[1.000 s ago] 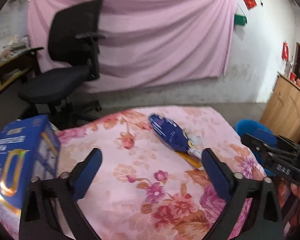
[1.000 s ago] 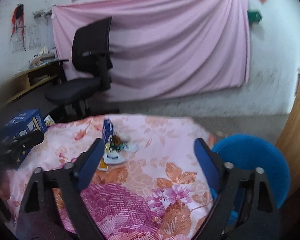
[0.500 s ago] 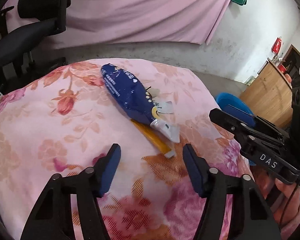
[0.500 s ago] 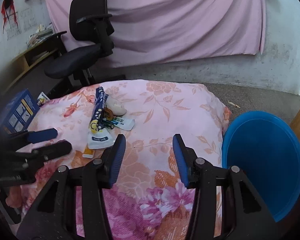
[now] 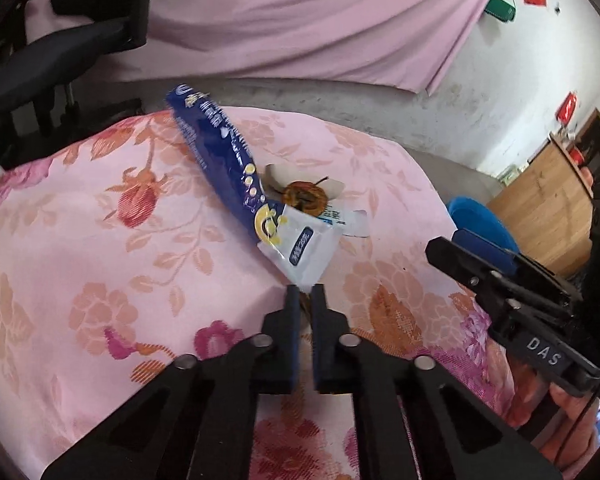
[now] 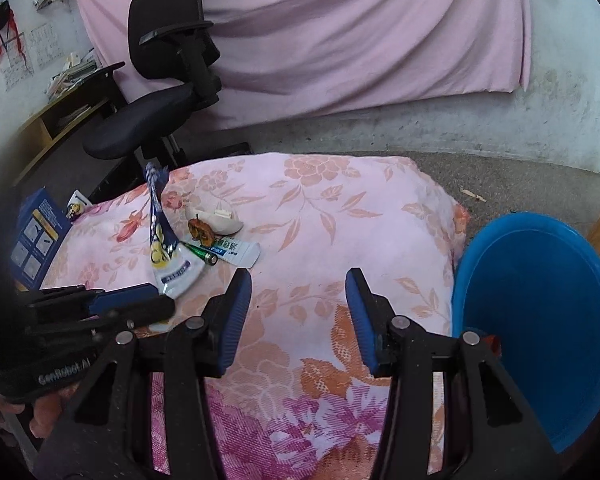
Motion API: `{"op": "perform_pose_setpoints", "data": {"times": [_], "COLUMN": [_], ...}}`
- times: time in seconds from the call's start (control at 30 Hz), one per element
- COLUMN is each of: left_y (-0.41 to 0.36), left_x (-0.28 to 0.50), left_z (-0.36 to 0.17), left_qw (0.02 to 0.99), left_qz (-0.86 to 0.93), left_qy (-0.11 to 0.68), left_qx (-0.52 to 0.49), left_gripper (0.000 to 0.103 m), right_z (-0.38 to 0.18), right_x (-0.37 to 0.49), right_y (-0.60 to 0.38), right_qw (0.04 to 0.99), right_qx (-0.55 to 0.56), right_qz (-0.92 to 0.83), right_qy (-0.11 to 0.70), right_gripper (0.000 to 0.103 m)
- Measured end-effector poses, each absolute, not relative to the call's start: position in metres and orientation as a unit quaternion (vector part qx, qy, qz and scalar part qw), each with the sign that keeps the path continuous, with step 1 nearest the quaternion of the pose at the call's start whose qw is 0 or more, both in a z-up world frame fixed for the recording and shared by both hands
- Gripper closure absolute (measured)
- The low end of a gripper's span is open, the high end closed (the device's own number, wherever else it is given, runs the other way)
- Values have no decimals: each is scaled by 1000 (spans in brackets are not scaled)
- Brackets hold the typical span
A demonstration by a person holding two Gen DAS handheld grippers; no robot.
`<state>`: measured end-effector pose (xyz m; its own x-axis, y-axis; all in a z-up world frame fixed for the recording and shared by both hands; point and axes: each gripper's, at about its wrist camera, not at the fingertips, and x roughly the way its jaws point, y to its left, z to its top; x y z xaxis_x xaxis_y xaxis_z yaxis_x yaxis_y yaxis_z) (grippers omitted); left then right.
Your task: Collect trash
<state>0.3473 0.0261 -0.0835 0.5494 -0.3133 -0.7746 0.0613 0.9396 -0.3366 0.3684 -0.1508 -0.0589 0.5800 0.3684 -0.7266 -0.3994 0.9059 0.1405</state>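
Across the left wrist view, the left hand-held gripper (image 5: 305,294) has just been closing and its jaws now sit together, pinching the white lower edge of a blue snack wrapper (image 5: 220,156). The wrapper's blue end rises away toward the far side, tilted above the floral pink surface (image 5: 100,220). Just beyond the wrapper lie a brown fruit scrap (image 5: 305,196) and a white paper slip (image 5: 346,218), both on the cloth. The right hand-held gripper (image 5: 480,256) enters from the right edge, with a blue bin (image 5: 482,220) partly hidden behind it

Right wrist view: the right hand-held gripper (image 6: 299,300) has its jaws apart with nothing between them, above bare cloth near the surface's (image 6: 340,208) front. The left hand-held gripper (image 6: 140,300) comes in from the left, clamped on the wrapper's (image 6: 160,236) white end; the blue end stands tilted upward. A green battery (image 6: 199,254), a white toothpaste-like tube (image 6: 236,252), the fruit scrap (image 6: 201,231) and a pale shell-like piece (image 6: 220,220) lie close together just right of the wrapper. The blue bin (image 6: 540,320) stands beside the surface on the right, well apart from the trash. A blue box (image 6: 36,236) sits at the left edge; a black office chair (image 6: 160,80) stands behind
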Motion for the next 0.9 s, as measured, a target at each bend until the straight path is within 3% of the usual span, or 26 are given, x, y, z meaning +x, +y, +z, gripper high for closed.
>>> {"op": "perform_pose_setpoints", "data": {"times": [0.57, 0.73, 0.77, 0.83, 0.9], "left_y": [56, 54, 53, 48, 43], "left_x": [328, 329, 330, 332, 334], "left_z": [-70, -69, -68, -67, -67], "left_qw": [863, 860, 859, 858, 859], "left_qz": [-112, -120, -124, -134, -139], "left_qy": [463, 466, 467, 465, 464], "left_qx": [-165, -168, -170, -170, -168], "left_gripper": [103, 103, 103, 101, 88], "right_z": [-84, -91, -91, -91, -90], "right_x": [423, 425, 422, 419, 416], "right_y": [-89, -81, -81, -85, -95], "right_qw": [840, 818, 818, 818, 817], "right_qx": [-104, -118, -131, -135, -125], "right_qz": [296, 328, 327, 325, 325], "right_qy": [443, 457, 456, 455, 460], "right_gripper": [31, 45, 54, 59, 66]}}
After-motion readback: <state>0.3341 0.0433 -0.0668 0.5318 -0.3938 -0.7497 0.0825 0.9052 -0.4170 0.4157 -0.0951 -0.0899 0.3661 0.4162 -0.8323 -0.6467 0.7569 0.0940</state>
